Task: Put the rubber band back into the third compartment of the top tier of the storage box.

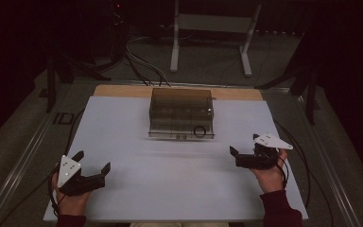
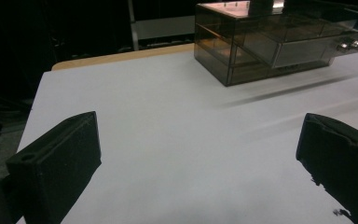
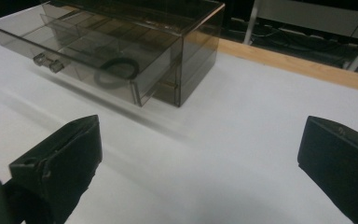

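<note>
A smoky, see-through plastic drawer box (image 1: 181, 113) sits toward the far middle of the worktop (image 1: 137, 156), a rectangular case with thin partition walls showing through its tinted sides. Its lower drawer (image 3: 91, 63) is pulled out toward the person, a shallow tray with a small clear handle (image 3: 48, 63) on its front. Inside that drawer, near its right end in the high view, lies a black ring (image 1: 199, 131), a thin round loop resting flat on the drawer floor.

The worktop is a smooth, matte white sheet, with a strip of pale wood edge (image 1: 123, 90) showing behind the box.

The right gripper (image 1: 244, 149) hovers near the box's front right corner, well short of touching it; its black blocky jaws stand wide apart, nothing between them, and a white three-cornered plate (image 1: 272, 141) rides on top. The person's right hand (image 1: 270, 176) grips it from behind, a dark red sleeve (image 1: 279, 208) at the wrist.

The left gripper (image 1: 93, 163) is at the near left of the worktop, well apart from the box, angled toward it, its jaws likewise spread and empty. The left hand (image 1: 71, 201) holds it low by the worktop's near edge.
</note>
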Demonstrator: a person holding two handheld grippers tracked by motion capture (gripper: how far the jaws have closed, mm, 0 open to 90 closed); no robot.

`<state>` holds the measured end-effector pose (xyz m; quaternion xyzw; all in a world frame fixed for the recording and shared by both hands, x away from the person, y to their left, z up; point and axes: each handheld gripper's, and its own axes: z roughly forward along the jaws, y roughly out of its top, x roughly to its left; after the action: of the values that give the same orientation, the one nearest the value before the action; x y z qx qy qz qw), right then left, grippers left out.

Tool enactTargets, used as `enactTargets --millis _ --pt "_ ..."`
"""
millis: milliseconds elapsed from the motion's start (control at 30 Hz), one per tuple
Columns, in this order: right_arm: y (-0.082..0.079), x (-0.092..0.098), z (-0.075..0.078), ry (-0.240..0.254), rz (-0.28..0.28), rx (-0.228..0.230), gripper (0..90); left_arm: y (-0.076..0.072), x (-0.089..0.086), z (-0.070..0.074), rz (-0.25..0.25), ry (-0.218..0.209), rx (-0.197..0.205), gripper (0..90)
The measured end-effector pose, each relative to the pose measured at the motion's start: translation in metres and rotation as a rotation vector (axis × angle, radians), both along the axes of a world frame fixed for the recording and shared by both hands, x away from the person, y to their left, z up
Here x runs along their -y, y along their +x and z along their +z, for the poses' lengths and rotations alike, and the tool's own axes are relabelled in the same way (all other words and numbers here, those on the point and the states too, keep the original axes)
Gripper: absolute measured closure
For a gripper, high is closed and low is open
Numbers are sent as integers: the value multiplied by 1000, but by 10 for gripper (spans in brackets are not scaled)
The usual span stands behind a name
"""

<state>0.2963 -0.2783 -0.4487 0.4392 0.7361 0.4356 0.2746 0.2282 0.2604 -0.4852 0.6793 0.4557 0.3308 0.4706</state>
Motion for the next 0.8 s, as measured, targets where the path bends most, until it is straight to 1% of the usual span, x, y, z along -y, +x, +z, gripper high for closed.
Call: enactTargets --millis 33,133,200,267,467,667,733,800 --pt "-1 1 -2 1 0 -6 2 0 0 0 0 -1 1 6" --pt "-5 3 -10 3 -9 -5 2 1 0 0 -1 -6 1 6" --pt "-6 4 -13 4 -12 -5 2 1 0 0 -2 -11 3 6" --pt "-10 7 -20 11 -16 -13 2 2 0 0 -1 -12 3 6" --pt "-18 13 -31 24 -17 -14 2 2 0 0 -6 -19 4 6" --pt "-24 18 -38 39 -20 -15 2 3 -1 0 -12 -30 6 6" --pt "-26 19 -38 57 -18 -15 2 3 -1 -1 -14 -33 5 6" --pt "-28 20 -39 63 -17 -9 2 3 -2 -2 -17 -33 3 6"
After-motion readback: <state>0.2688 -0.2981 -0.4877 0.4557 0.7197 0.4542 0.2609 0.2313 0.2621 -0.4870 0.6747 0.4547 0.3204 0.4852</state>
